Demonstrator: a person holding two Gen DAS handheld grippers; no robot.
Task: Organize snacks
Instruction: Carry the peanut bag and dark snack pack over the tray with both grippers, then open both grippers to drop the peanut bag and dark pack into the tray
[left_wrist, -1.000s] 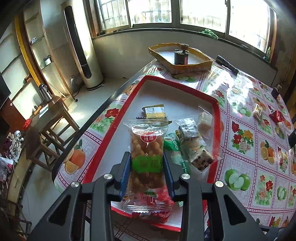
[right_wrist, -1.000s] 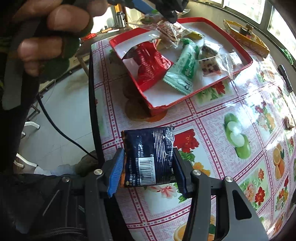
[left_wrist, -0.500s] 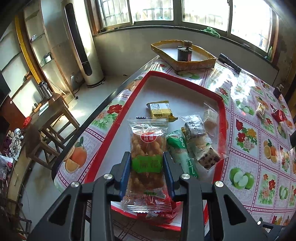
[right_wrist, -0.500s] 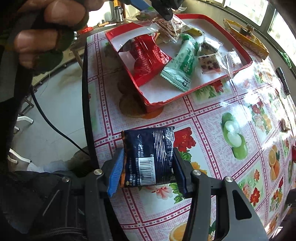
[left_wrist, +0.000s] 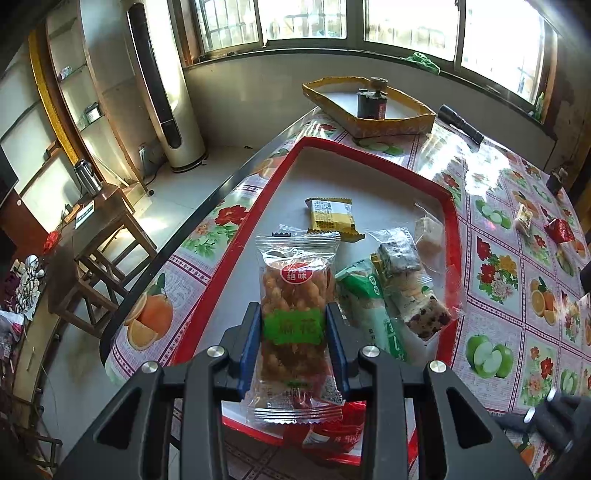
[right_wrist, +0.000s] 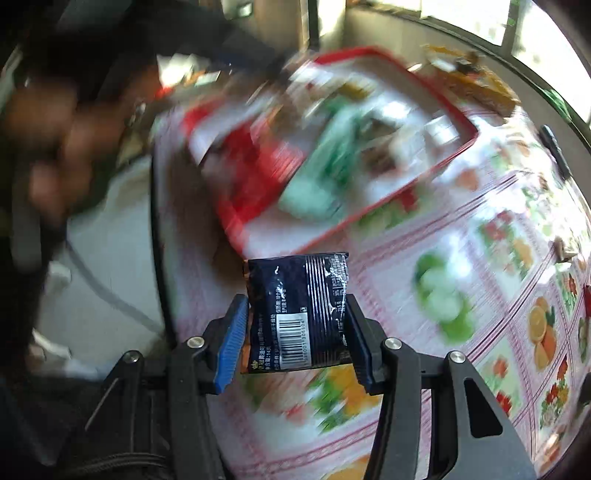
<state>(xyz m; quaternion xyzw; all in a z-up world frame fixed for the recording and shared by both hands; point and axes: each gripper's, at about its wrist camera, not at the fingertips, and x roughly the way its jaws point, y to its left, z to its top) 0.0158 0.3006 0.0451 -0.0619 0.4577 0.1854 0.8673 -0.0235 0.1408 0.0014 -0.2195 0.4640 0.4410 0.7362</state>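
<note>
Left gripper (left_wrist: 294, 332) pinching clear fried-twist snack pkt (left_wrist: 294, 314) over red tray (left_wrist: 373, 155), right gripper (right_wrist: 295, 325) clamped on dark blue pkt (right_wrist: 297, 310), tray ahead, blurred

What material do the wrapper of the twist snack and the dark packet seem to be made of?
Twist snack: its wrapper looks like thin clear plastic film, glossy; the fried pieces show through and the sealed ends are crimped. Dark packet: probably opaque plastic or foil-lined film, shiny; it shows creases with bright glints and a printed barcode.

My clear twist-snack packet (left_wrist: 294, 317) hung over the red tray (left_wrist: 373, 155); my dark packet (right_wrist: 297, 314) hung over the table
</note>
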